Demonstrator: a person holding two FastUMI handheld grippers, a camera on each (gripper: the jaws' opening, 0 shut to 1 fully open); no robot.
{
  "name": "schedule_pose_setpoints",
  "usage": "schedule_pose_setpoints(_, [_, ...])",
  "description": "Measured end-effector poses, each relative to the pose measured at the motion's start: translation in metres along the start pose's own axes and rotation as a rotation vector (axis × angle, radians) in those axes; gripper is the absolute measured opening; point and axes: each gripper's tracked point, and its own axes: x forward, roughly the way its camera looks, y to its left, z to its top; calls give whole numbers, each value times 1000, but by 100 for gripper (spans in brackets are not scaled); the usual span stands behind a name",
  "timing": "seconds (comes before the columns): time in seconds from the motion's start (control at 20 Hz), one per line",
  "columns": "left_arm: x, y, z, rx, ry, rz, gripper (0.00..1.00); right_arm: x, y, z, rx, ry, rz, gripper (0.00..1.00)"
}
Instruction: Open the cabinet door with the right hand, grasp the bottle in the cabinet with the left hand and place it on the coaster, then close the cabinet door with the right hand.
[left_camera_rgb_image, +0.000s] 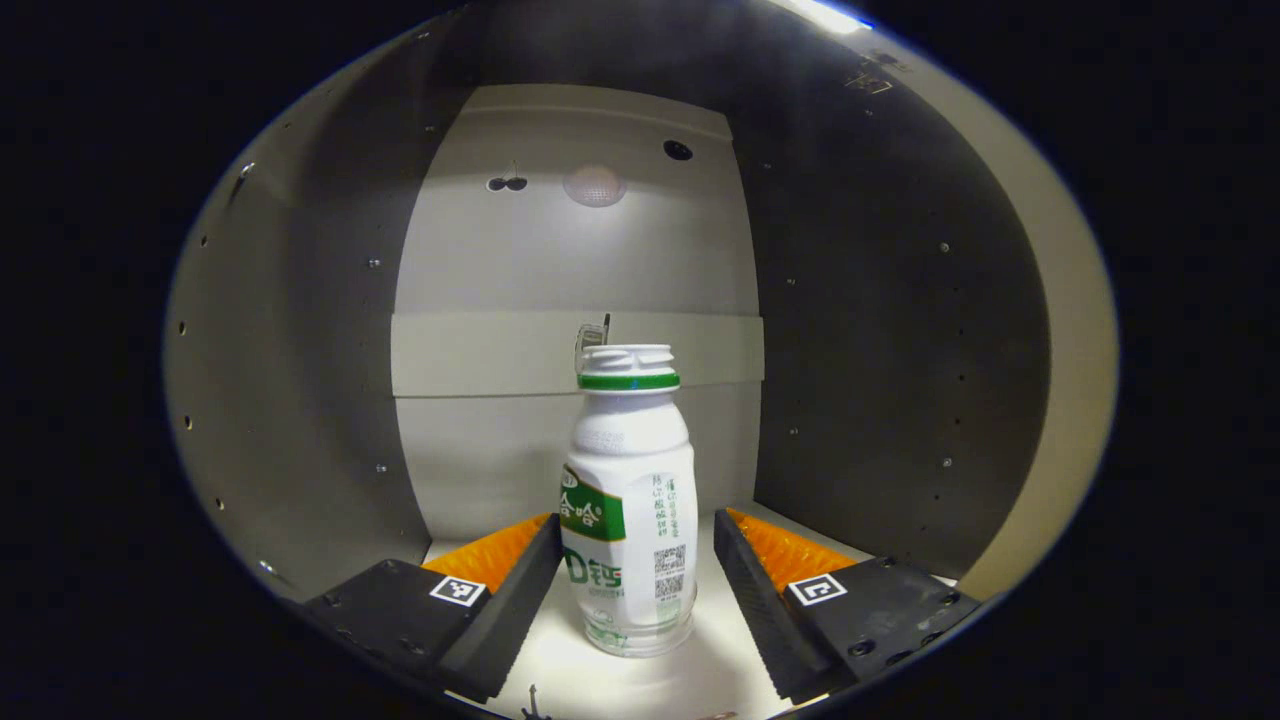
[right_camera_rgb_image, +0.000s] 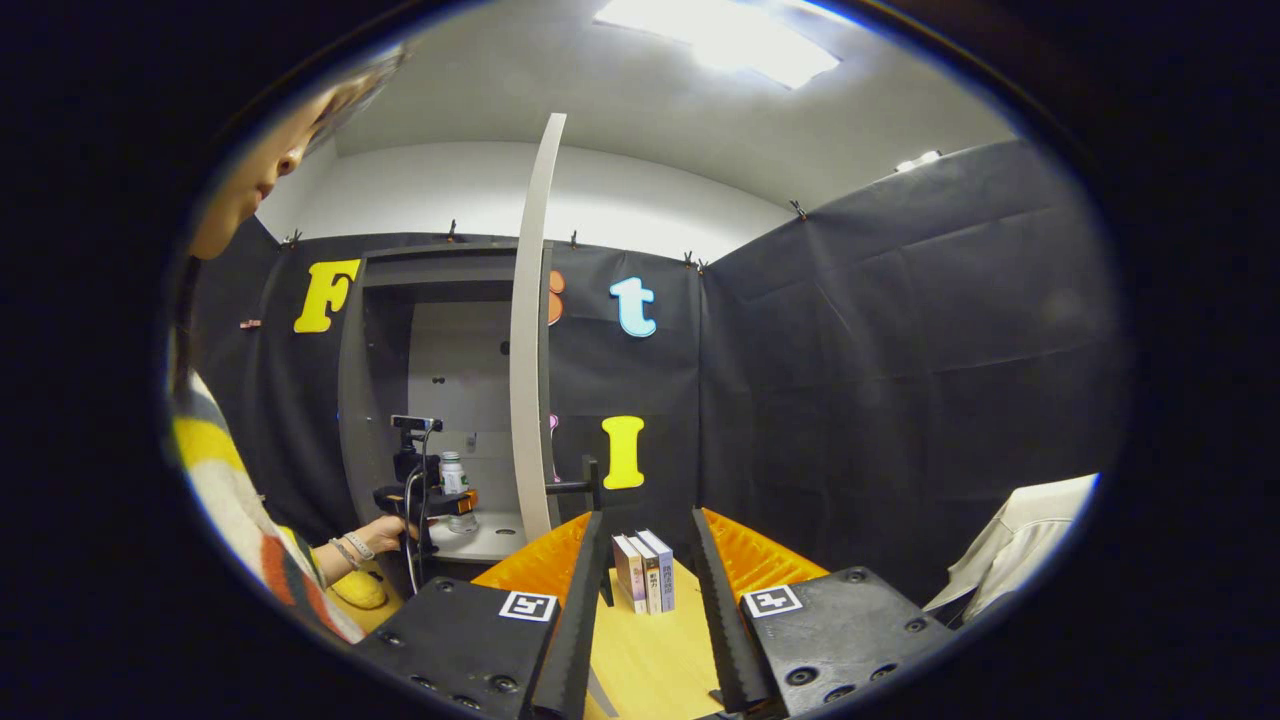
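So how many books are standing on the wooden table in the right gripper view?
3. The books stand upright side by side on the wooden table, seen between the right gripper fingers. More could be hidden behind the fingers.

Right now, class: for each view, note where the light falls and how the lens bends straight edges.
Left gripper view: the bottle stands brightly lit on the cabinet floor, side walls dark. Right gripper view: ceiling light glares; the straight cabinet door edge bows.
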Motion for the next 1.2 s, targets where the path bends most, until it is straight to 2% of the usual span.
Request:
schedule_pose_setpoints(0.1, [6, 1, 1, 31, -2, 9, 92, 0, -3, 0, 20, 8, -7, 53])
schedule_pose_setpoints(0.15, [7, 1, 1, 37, -4, 10, 82, 0, -2, 0, 27, 9, -7, 53])
schedule_pose_setpoints(0.25, [2, 0, 2, 33, 2, -9, 77, 0, -2, 1, 28, 7, -10, 53])
schedule_pose_setpoints(0.55, [-32, 2, 25, 24, -33, -59, 77, -11, 12, -4, -23, 14, 14, 52])
schedule_pose_setpoints(0.8, [-62, 10, 32, 14, -57, -93, 76, -24, 46, 3, 0, -4, 119, 52])
schedule_pose_setpoints(0.95, [-98, 19, 31, -15, -60, -103, 76, -29, 76, 3, 8, -5, 214, 52])
schedule_pose_setpoints(1.2, [-151, 36, 17, -7, -55, -112, 76, -22, 127, -9, -26, 21, 377, 52])
